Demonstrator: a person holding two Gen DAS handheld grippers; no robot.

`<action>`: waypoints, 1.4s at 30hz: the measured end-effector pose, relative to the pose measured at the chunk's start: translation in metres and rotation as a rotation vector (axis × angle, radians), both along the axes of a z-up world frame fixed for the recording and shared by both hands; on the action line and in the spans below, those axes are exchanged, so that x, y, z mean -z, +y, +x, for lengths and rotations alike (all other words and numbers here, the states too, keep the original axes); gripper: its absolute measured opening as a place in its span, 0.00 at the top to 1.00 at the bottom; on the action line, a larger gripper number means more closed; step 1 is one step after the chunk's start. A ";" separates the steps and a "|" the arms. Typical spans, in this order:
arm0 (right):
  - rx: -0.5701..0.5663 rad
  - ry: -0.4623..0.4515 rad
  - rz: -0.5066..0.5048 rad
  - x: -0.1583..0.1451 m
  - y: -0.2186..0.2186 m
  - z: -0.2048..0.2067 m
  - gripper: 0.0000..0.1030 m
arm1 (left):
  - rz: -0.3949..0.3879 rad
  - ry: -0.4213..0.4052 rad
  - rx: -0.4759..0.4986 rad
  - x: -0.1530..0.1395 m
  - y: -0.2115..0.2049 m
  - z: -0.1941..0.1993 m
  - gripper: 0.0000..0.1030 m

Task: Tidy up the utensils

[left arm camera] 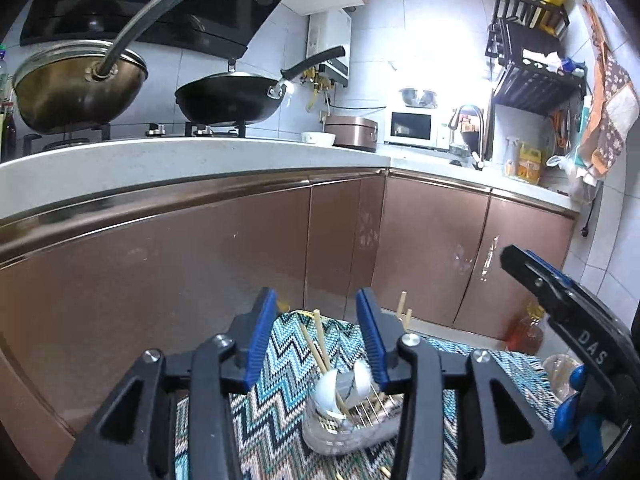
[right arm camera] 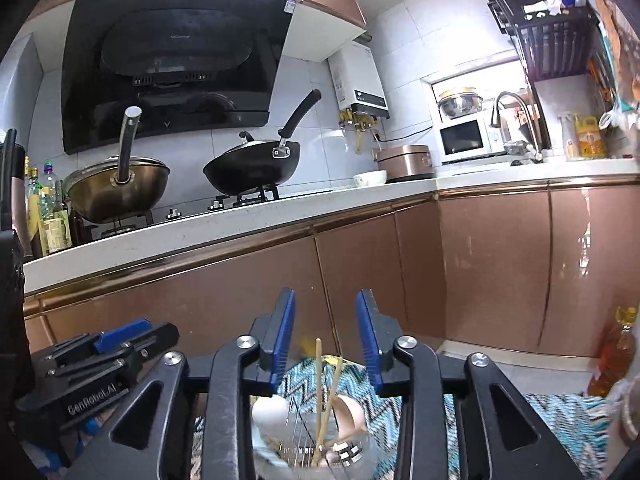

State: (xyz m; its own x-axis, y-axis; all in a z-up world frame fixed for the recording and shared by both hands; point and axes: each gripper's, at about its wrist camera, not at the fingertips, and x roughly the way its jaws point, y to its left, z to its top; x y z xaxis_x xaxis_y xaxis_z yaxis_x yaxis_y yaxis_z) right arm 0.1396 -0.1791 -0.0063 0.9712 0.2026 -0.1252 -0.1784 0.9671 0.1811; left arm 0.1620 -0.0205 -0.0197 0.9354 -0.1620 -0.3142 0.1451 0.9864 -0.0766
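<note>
A clear glass jar stands on a zigzag-patterned cloth. It holds white ceramic spoons, wooden chopsticks and a wire utensil. My left gripper hovers above and behind the jar, open, with nothing pressed between its blue pads. Two more chopstick ends poke up behind its right finger. In the right wrist view the same jar sits just below my right gripper, which is also open and empty. The chopsticks rise toward its gap. The left gripper's fingers show at lower left.
Brown cabinet doors and a white counter with two woks fill the view ahead. An oil bottle stands on the floor at right. A clear container sits by the cloth's right edge.
</note>
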 end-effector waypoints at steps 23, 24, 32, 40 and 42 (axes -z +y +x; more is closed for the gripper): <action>-0.001 0.150 -0.112 0.005 -0.014 -0.157 0.46 | 0.095 -0.072 -0.134 -0.018 -0.006 -0.186 0.35; 0.001 0.152 -0.108 0.006 -0.016 -0.162 0.45 | 0.099 -0.078 -0.137 -0.019 -0.007 -0.192 0.35; 0.006 0.139 -0.133 0.003 -0.026 -0.200 0.43 | 0.140 -0.127 -0.165 -0.031 -0.022 -0.235 0.34; -0.020 0.112 -0.155 0.002 -0.030 -0.221 0.40 | 0.185 -0.137 -0.205 -0.038 -0.038 -0.252 0.32; -0.030 0.111 -0.150 0.003 -0.032 -0.223 0.39 | 0.194 -0.131 -0.218 -0.037 -0.041 -0.252 0.32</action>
State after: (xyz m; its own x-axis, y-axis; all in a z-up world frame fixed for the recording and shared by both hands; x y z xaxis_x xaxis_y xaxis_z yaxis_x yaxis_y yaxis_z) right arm -0.0833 -0.2113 -0.0098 0.9436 0.2024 -0.2620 -0.1947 0.9793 0.0552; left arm -0.0900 -0.0616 0.0178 0.9761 0.0977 -0.1942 -0.0749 0.9897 0.1216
